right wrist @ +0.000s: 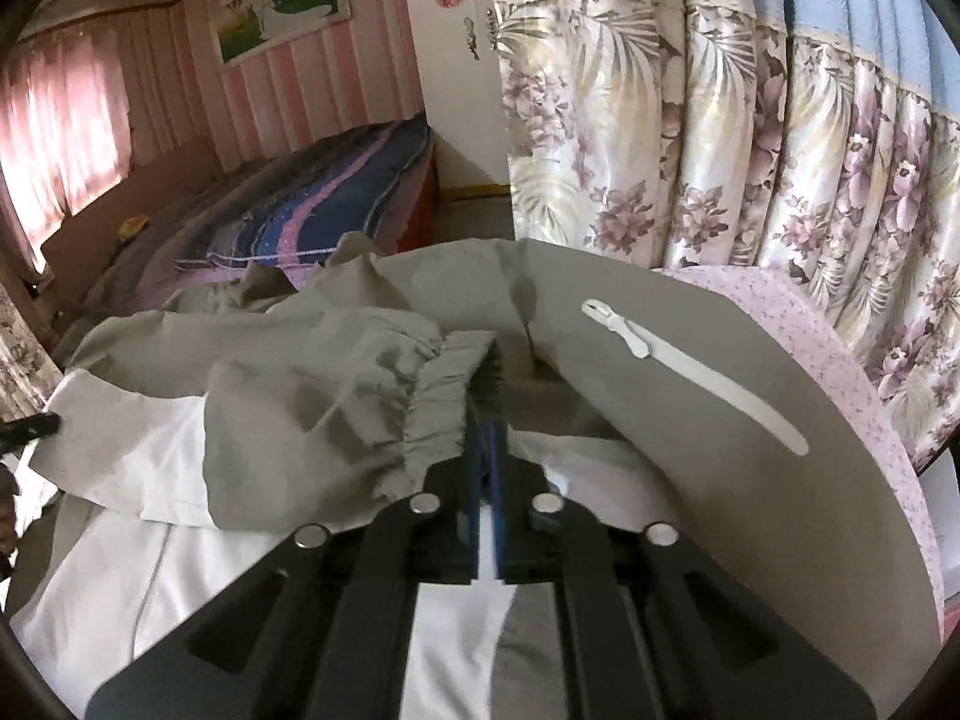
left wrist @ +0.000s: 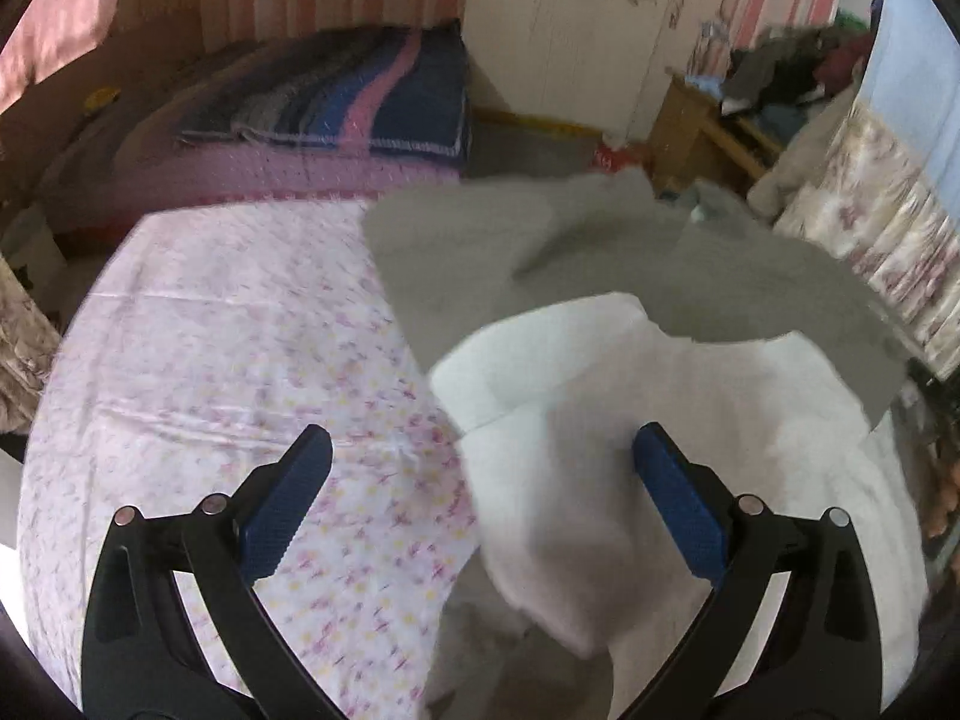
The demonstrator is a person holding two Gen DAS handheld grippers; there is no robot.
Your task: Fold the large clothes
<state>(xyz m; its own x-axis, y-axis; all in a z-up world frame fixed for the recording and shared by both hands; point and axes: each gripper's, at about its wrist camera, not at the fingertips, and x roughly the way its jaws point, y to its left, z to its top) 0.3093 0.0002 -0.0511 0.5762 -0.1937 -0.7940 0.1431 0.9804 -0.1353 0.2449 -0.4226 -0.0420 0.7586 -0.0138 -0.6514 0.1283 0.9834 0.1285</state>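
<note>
A large grey and white jacket lies crumpled on a bed with a pink flowered sheet [left wrist: 228, 330]. In the left wrist view its grey part [left wrist: 468, 258] lies farther off and its white part [left wrist: 630, 372] nearer. My left gripper [left wrist: 483, 438] hangs open over the left edge of the white part, one finger over the sheet and one over the cloth, with nothing held. My right gripper [right wrist: 487, 396] is shut on the gathered elastic cuff [right wrist: 438, 402] of a grey sleeve [right wrist: 312, 384]. To its right lies a grey panel with a white zipper [right wrist: 690, 378].
A second bed with a blue and pink striped blanket [left wrist: 336, 96] stands beyond. Flowered curtains [right wrist: 750, 150] hang close on the right of the bed. A wooden shelf piled with clothes [left wrist: 780, 84] stands at the back right, beside a white wardrobe [left wrist: 570, 30].
</note>
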